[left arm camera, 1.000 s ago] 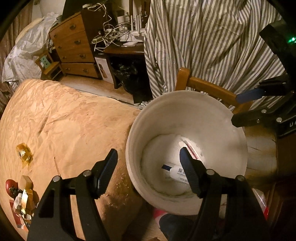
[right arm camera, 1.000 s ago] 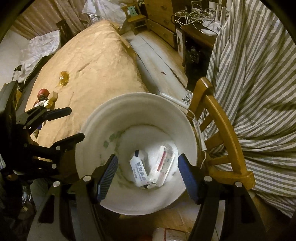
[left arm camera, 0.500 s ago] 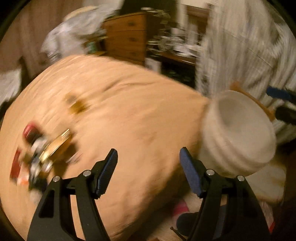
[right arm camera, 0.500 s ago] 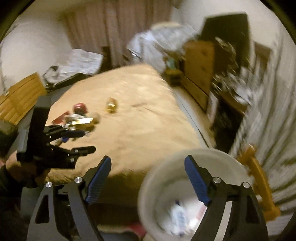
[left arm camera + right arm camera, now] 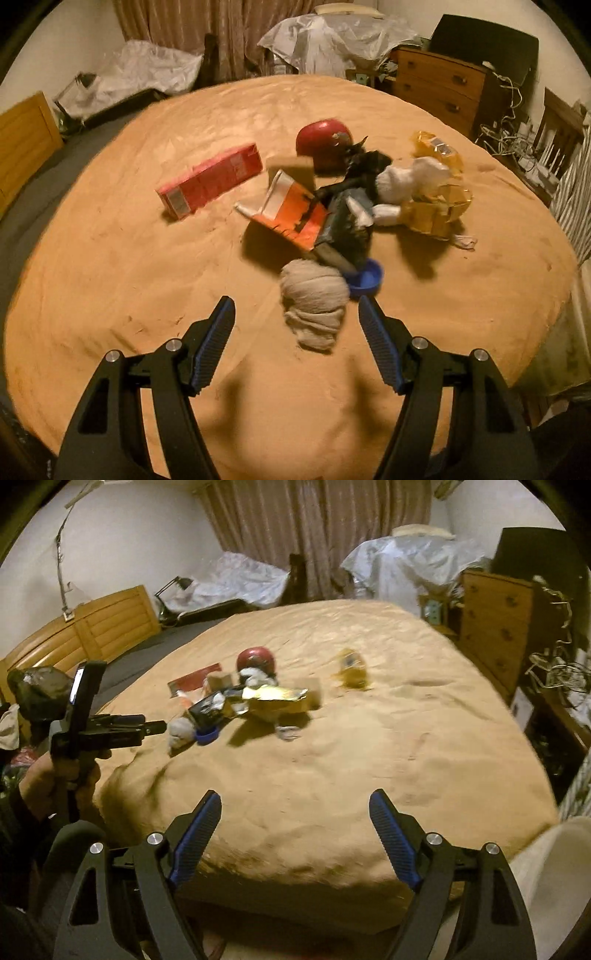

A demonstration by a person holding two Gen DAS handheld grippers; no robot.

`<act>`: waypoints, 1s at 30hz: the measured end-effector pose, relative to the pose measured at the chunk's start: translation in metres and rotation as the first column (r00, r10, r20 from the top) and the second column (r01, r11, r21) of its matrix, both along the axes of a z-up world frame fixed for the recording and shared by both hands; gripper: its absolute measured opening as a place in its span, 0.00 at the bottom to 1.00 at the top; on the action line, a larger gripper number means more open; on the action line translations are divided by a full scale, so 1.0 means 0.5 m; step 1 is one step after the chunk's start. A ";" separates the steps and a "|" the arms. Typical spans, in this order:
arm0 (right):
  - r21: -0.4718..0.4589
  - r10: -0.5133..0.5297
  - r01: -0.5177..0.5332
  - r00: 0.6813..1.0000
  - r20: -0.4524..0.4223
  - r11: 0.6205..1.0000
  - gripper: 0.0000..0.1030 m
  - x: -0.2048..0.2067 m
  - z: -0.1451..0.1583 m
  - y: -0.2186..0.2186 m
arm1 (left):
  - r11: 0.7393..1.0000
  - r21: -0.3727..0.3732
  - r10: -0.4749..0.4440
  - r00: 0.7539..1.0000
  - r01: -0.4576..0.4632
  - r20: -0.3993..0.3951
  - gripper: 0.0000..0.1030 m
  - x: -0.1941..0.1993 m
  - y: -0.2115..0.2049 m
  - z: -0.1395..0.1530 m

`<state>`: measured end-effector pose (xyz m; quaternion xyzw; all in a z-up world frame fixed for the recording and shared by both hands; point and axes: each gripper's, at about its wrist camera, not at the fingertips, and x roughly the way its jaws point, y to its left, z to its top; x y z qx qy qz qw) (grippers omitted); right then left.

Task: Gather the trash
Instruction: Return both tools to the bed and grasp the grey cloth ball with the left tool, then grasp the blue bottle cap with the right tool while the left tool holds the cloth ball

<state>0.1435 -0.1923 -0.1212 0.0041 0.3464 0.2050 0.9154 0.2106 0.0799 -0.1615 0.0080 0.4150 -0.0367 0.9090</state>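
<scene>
Trash pile (image 5: 332,206) mid-bed — left hand-held gripper (image 5: 296,319) opening, right hand-held gripper (image 5: 295,812) open, both empty.

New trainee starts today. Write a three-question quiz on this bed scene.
1. True or false: the left gripper holds a piece of trash.
2. Which item lies nearest the left gripper? A) red box B) grey sock C) yellow wrapper
3. Fill in: the blue cap lies beside the grey ____.

Key: 1 false, its jaws are opening with nothing between them; 2 B; 3 sock.
</scene>
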 end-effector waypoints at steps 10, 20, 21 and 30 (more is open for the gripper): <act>0.009 0.063 -0.063 0.997 -0.034 0.998 0.80 0.061 -0.037 0.073 | 0.991 -0.079 -0.111 0.993 0.107 -0.048 0.48 0.053 -0.002 -0.069; 0.004 0.213 -0.213 0.975 -0.069 0.977 0.57 0.129 -0.079 0.216 | 0.993 -0.062 -0.099 0.995 0.098 -0.013 0.39 0.017 0.070 -0.059; 0.006 0.230 -0.230 0.970 -0.075 0.973 0.57 0.142 -0.086 0.241 | 0.994 -0.066 -0.084 0.996 0.083 -0.012 0.39 0.013 0.085 -0.058; -0.035 0.264 -0.270 0.956 -0.129 0.962 0.57 0.284 -0.153 0.422 | 0.996 -0.089 -0.018 1.000 0.017 -0.011 0.39 0.003 0.145 -0.074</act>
